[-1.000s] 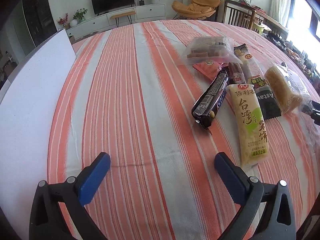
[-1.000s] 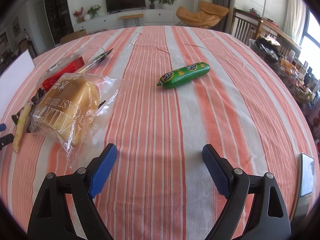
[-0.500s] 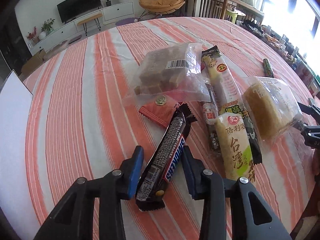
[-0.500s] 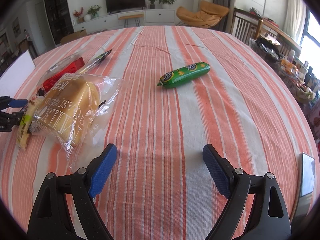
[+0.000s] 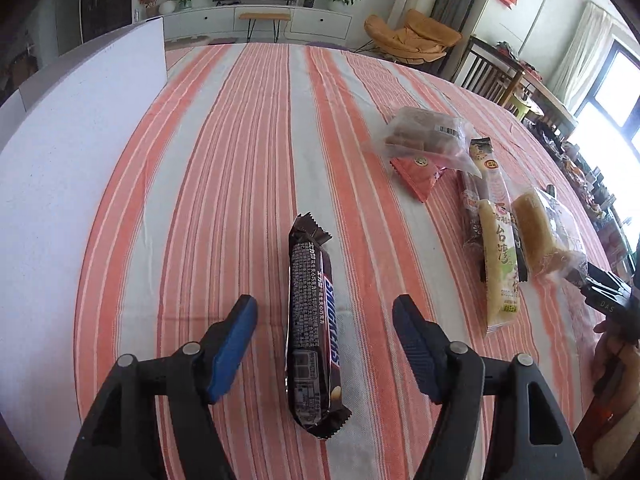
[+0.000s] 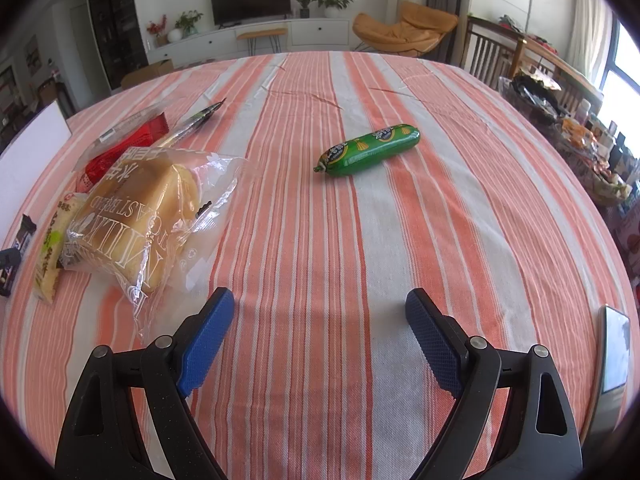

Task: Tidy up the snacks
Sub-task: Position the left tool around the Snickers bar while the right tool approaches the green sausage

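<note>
A dark Snickers bar (image 5: 314, 328) lies flat on the striped tablecloth, lengthwise between the fingers of my left gripper (image 5: 324, 312), which is open and not touching it. To its right lie a yellow-green snack pack (image 5: 500, 268), a bagged bread loaf (image 5: 546, 236), a clear bag of brown cakes (image 5: 424, 138) and a small orange packet (image 5: 418, 170). My right gripper (image 6: 320, 316) is open and empty over bare cloth. The bread bag (image 6: 152, 216) is at its left and a green sausage (image 6: 370, 150) lies ahead.
A white board (image 5: 68, 152) lies along the table's left side. A phone (image 6: 614, 350) lies near the right table edge. Chairs and a cluttered side table (image 6: 560, 108) stand beyond the far right edge.
My left gripper carried the Snickers bar leftward away from the snack pile, set it on the cloth and opened. The right gripper has not moved.
</note>
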{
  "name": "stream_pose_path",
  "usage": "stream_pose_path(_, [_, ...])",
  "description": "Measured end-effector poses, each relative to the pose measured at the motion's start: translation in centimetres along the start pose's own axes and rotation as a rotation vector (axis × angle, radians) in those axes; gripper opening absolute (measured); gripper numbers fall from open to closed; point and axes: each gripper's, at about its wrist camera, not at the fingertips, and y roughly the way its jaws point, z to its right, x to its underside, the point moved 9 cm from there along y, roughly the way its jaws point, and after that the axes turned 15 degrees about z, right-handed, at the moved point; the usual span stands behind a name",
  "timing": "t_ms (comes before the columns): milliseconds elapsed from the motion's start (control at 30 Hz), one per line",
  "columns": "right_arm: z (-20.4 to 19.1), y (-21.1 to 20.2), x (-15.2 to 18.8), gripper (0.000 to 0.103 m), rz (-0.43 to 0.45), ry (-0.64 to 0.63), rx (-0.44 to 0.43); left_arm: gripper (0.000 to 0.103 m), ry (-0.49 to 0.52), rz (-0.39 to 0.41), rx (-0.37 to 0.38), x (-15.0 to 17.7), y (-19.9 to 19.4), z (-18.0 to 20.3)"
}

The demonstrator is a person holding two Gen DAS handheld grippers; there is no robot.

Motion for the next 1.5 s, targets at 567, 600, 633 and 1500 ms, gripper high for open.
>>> stream_pose_path(567, [0.0, 0.0, 0.0, 0.090, 0.000, 0.000, 0.000, 0.103, 0.018, 0.066, -0.200, 0.0, 1.0, -3.0])
stream_pose_path(600, [0.0, 0.0, 0.0, 0.090, 0.000, 0.000, 0.000, 0.103, 0.018, 0.066, -0.200, 0.0, 1.0, -3.0])
stream_pose_path(633, [0.0, 0.0, 0.0, 0.090, 0.000, 0.000, 0.000, 0.103, 0.018, 0.066, -0.200, 0.0, 1.0, -3.0])
stream_pose_path(1500, [5.9, 10.3, -8.7, 0.040, -0.187, 0.370, 0.075, 0.103, 0.018, 0.066, -0.200, 0.0, 1.0, -3.1])
